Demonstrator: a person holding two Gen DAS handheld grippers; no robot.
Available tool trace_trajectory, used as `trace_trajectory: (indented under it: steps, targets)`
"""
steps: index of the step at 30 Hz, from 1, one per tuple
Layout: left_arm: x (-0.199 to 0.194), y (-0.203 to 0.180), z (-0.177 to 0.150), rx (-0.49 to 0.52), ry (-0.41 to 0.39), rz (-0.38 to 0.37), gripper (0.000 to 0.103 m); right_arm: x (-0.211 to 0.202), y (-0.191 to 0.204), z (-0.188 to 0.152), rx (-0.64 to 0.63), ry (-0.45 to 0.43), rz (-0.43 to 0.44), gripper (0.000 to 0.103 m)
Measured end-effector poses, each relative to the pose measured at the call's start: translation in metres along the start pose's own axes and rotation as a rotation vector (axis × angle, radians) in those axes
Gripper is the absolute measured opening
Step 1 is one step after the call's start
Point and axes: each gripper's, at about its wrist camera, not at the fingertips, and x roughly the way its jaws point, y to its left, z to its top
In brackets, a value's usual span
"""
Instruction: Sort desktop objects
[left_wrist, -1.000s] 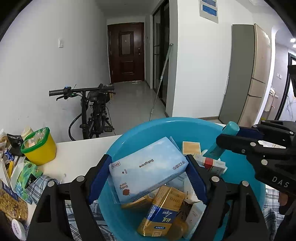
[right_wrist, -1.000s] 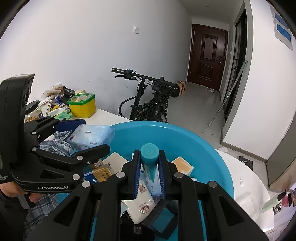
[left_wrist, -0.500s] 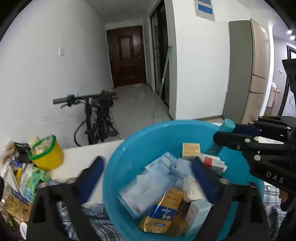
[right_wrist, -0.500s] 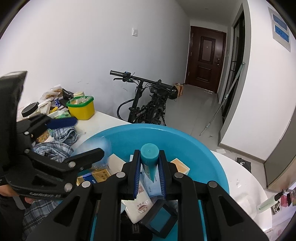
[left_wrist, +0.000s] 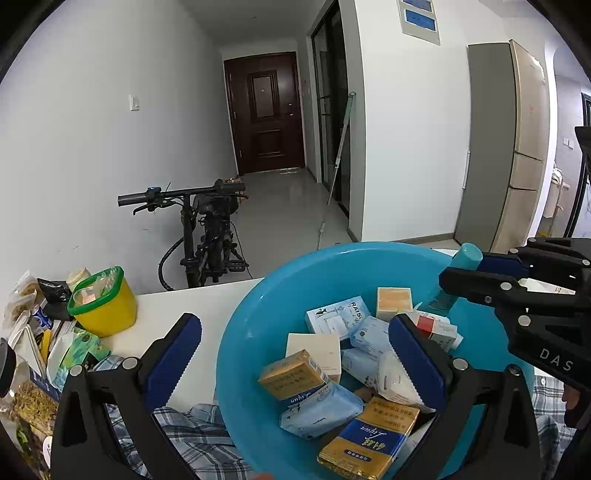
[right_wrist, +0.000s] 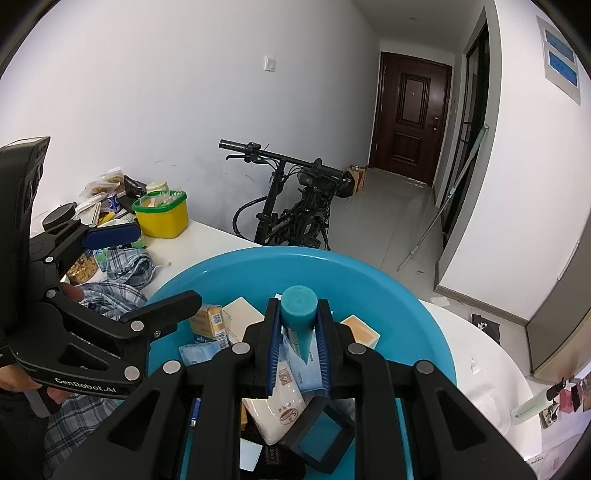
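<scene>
Two hand-held grippers (left_wrist: 293, 360) (right_wrist: 298, 341) over basin (left_wrist: 325, 266)

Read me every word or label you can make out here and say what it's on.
"DAS": right hand-held gripper body.
"GenRobot.AI": left hand-held gripper body.
"RAIS": white box in the blue basin.
"Liqun": gold and blue carton.
Other packaging print is too small to read.

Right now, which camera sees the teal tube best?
The right wrist camera: the teal tube sits dead centre, pinched between the right gripper's jaws over the blue basin. The left wrist camera catches only its cap and upper part sideways.
</scene>
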Motion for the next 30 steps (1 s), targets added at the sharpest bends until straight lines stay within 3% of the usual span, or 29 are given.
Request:
trace_trajectory:
  steps: [5, 6, 7, 9, 10, 13, 16, 24, 30]
  targets:
    - [-0.002, -0.002, 0.0, 0.015, -0.005, 0.005, 0.103, -0.001, -0.002, 0.0, 0.009, -0.01, -0.01, 0.021]
    - [-0.002, -0.003, 0.0, 0.017, -0.005, 0.004, 0.103, -0.001, -0.003, 0.001, 0.013, -0.014, -0.013, 0.045]
    - [-0.003, -0.003, 0.0, 0.018, -0.006, 0.005, 0.103, -0.002, -0.004, 0.0, 0.013, -0.018, -0.068, 0.054]
    - [-0.006, 0.0, 0.001, 0.012, -0.011, 0.0, 0.103, -0.002, -0.008, 0.0, 0.016, -0.022, -0.192, 0.096]
    - [-0.008, 0.002, 0.002, 0.003, -0.013, -0.025, 0.103, -0.003, -0.011, -0.001, 0.023, -0.029, -0.204, 0.101]
    - [-0.013, 0.004, 0.005, -0.012, -0.023, -0.056, 0.103, -0.005, -0.018, 0.0, 0.055, -0.033, -0.149, 0.102]
    - [-0.015, 0.001, 0.006, 0.009, -0.025, -0.019, 0.103, -0.004, -0.017, -0.001, 0.046, -0.027, -0.159, 0.102]
    - [-0.014, 0.0, 0.006, 0.014, -0.017, -0.007, 0.103, -0.004, -0.018, -0.003, 0.066, -0.018, -0.146, 0.103]
    - [-0.026, 0.014, 0.01, -0.025, -0.038, -0.032, 0.103, -0.019, -0.009, -0.004, 0.062, -0.061, -0.217, 0.103]
